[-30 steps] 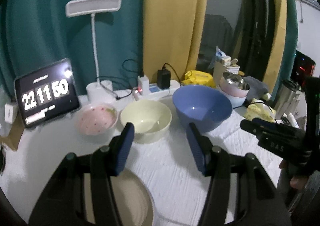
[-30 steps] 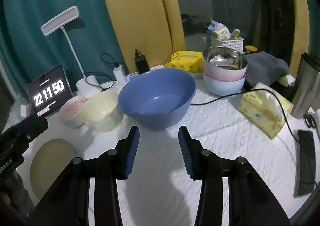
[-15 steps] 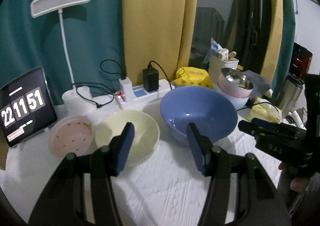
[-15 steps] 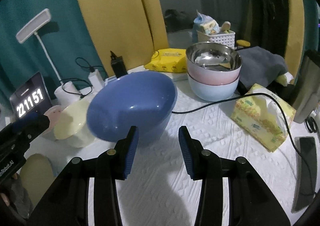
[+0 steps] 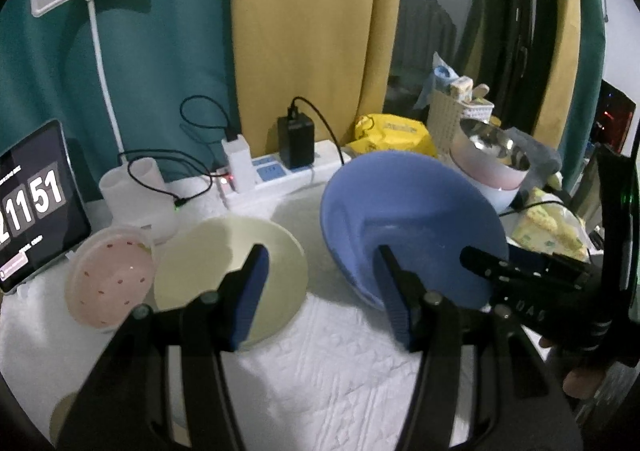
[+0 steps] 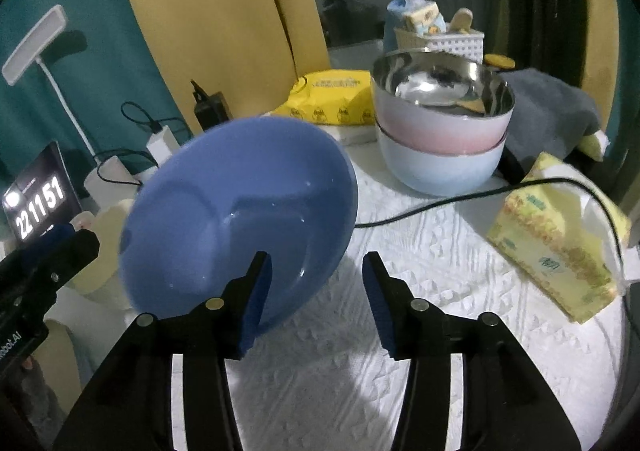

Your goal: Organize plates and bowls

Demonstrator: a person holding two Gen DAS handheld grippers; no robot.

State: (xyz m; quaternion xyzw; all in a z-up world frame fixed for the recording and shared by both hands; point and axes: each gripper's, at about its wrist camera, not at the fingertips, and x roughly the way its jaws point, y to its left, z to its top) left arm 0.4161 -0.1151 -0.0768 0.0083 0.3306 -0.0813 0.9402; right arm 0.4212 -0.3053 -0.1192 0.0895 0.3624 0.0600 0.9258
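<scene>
Bare white tablecloth (image 6: 420, 271) lay open ahead of right gripper (image 6: 316, 299), fingers apart. Blue bowl (image 6: 240, 207) stood tilted, crowding its left finger, perhaps touching it. Stacked bowls (image 6: 440, 131) and tissue box (image 6: 556, 251) closed off far right; black cable (image 6: 440, 203) crossed between. Cream bowl (image 5: 224, 263) and pink bowl (image 5: 108, 279) blocked left gripper (image 5: 320, 291).

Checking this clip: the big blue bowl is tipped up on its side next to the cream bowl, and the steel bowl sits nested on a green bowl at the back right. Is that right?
One detail is off. The steel bowl is nested in a pink bowl, not a green one, and that pink bowl sits in a pale blue bowl; the right wrist view shows it. The blue bowl is indeed tipped up beside the cream bowl.
</scene>
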